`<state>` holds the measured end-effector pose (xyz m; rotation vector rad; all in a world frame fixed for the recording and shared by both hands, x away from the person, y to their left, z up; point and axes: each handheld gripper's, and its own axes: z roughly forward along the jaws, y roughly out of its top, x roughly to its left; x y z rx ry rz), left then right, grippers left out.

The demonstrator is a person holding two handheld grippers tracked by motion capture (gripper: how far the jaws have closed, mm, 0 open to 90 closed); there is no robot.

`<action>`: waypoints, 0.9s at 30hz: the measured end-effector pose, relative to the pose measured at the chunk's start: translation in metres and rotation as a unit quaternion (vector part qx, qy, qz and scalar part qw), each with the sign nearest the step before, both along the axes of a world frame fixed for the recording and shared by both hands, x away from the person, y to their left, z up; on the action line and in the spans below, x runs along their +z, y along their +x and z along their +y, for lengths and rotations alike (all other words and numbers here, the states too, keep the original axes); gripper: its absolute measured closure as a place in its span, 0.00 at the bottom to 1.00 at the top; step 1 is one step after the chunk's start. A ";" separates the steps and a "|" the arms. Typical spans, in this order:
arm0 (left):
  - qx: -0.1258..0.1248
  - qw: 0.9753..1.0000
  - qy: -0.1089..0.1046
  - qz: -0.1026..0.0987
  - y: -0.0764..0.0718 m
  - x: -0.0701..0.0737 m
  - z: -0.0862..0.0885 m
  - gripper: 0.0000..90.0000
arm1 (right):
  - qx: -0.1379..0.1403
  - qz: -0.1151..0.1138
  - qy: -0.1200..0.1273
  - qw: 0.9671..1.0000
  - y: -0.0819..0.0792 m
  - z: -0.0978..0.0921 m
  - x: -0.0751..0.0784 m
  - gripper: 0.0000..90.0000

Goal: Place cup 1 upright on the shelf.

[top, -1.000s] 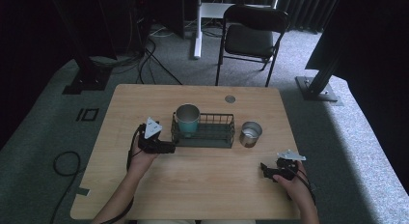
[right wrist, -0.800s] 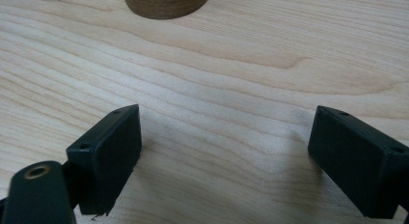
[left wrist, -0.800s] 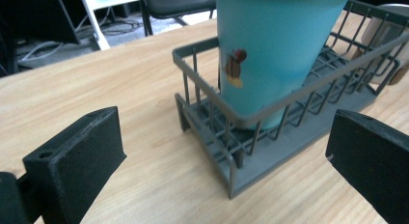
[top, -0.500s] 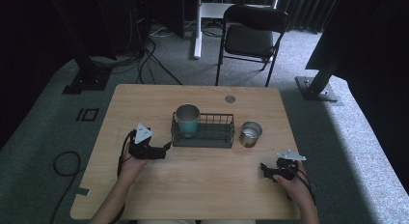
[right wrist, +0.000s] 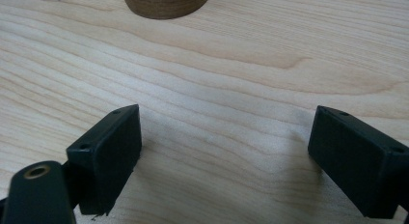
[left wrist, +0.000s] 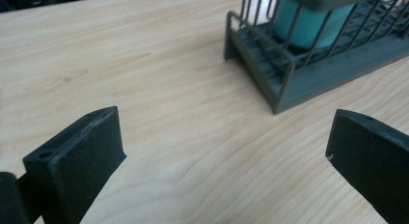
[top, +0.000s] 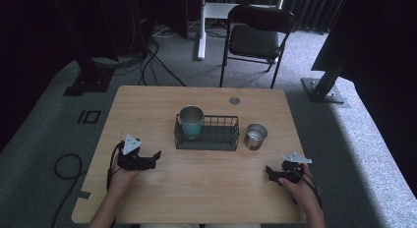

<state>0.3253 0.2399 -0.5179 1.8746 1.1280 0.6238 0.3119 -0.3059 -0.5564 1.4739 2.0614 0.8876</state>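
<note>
A teal cup (top: 191, 121) stands upright in the left end of a dark wire basket (top: 216, 138) at the table's middle. In the left gripper view the basket's corner (left wrist: 284, 84) and the teal cup (left wrist: 308, 21) lie ahead to the right. A short metal cup (top: 255, 136) stands on the table just right of the basket; its base (right wrist: 166, 3) shows in the right gripper view. My left gripper (top: 153, 158) (left wrist: 226, 151) rests open on the table left of the basket, holding nothing. My right gripper (top: 270, 172) (right wrist: 224, 156) rests open near the front right, empty.
The wooden table (top: 147, 105) has a round grommet (top: 234, 100) near its far edge. A folding chair (top: 258, 39) stands beyond the table, with cables (top: 152, 56) on the carpet at the far left.
My left gripper has drawn back from the basket toward the front left and come down onto the table. The right gripper has stayed put.
</note>
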 end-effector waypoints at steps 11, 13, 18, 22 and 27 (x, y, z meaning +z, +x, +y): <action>0.025 1.000 -0.003 0.013 -0.012 -0.009 0.022 0.00 | 0.000 0.000 0.000 1.000 0.000 0.000 0.000 0.13; 0.032 0.999 -0.001 0.021 -0.015 -0.011 0.027 0.00 | 0.000 0.000 0.000 1.000 0.000 0.000 0.000 0.13; 0.051 0.998 0.010 0.033 -0.019 -0.017 0.034 0.00 | 0.000 0.000 0.000 1.000 0.000 0.000 0.000 0.13; 0.066 0.997 0.012 0.044 -0.022 -0.019 0.038 0.00 | 0.000 0.000 0.000 1.000 0.000 0.000 0.000 0.13; 0.094 0.993 0.030 0.066 -0.024 -0.025 0.042 0.00 | 0.000 -0.001 0.000 1.000 0.000 0.000 0.000 0.13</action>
